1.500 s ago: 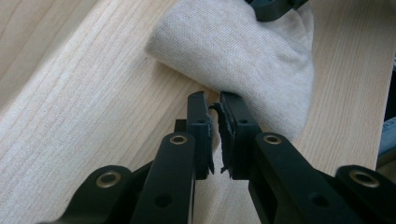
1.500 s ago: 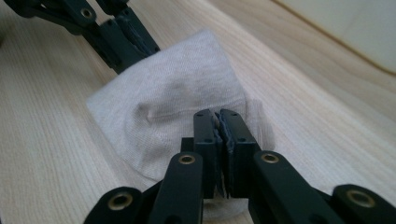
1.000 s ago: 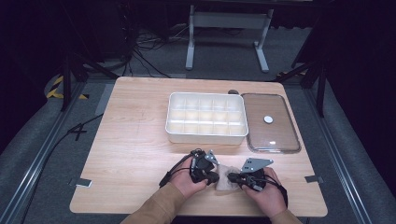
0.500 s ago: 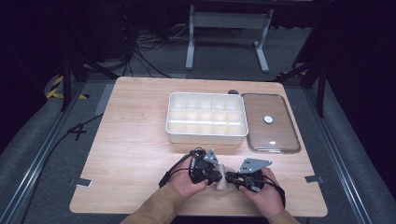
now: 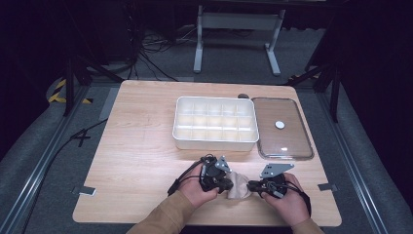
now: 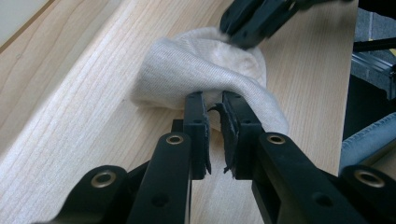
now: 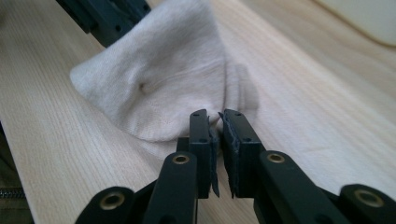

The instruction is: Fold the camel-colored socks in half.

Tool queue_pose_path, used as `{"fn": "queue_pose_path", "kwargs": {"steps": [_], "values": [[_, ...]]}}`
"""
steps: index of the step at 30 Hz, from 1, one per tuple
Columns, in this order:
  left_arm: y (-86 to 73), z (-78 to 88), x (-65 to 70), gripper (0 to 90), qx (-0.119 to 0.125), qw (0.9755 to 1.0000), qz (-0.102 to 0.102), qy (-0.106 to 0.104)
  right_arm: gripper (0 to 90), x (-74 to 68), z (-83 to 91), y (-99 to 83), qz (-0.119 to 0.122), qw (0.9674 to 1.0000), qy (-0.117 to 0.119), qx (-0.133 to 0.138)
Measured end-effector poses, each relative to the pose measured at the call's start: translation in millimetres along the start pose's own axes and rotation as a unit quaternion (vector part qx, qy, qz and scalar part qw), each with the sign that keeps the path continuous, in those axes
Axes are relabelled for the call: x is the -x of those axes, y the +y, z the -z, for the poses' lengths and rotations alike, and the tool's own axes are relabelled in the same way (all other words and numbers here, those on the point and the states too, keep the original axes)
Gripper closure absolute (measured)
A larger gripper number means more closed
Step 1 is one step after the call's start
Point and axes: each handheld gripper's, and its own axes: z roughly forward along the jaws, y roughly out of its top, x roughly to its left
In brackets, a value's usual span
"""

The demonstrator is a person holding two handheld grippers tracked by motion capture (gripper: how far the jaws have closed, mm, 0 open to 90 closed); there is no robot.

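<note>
Here the left gripper (image 5: 225, 184) pinches the left edge of a beige sock (image 5: 237, 185), jaws pressed on the fabric. The sock lies bunched near the front edge of the worktop (image 5: 141, 156), between both hands. The right gripper (image 5: 253, 185), its jaws just closing, clamps the sock's right edge.

sleeves (image 5: 165, 220): tan, long | left gripper (image 5: 225, 184), right gripper (image 5: 252, 185): black, brass screws, grey plates, black cables
</note>
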Motion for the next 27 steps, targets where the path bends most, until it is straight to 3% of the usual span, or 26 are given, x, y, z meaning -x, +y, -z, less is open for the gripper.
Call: {"fn": "queue_pose_path", "kwargs": {"steps": [4, 11, 18, 21, 27], "values": [[2.7, -0.3, 2.3, 80.8, 0.005, 1.0000, -0.002, -0.003, 82.6, -0.5, -8.3, -2.3, -0.013, 0.9993, 0.024, 0.026], [4.0, -0.5, 3.6, 81.1, 0.010, 0.9999, -0.006, -0.004, 82.6, -6.4, -14.0, 0.3, -0.004, 0.9990, 0.026, 0.035], [4.3, -5.5, 5.0, 81.2, 0.005, 0.9999, -0.004, -0.014, 82.6, -8.1, -21.1, -1.2, -0.019, 0.9964, 0.061, 0.056], [2.5, -9.6, 2.4, 81.1, -0.002, 0.9997, 0.010, -0.024, 82.1, -8.0, -20.8, -0.8, -0.014, 0.9966, 0.061, 0.054], [2.2, -10.5, 2.6, 81.1, -0.004, 0.9997, 0.012, -0.022, 80.9, -1.4, -13.1, 0.2, -0.021, 0.9963, 0.072, 0.042]]}}
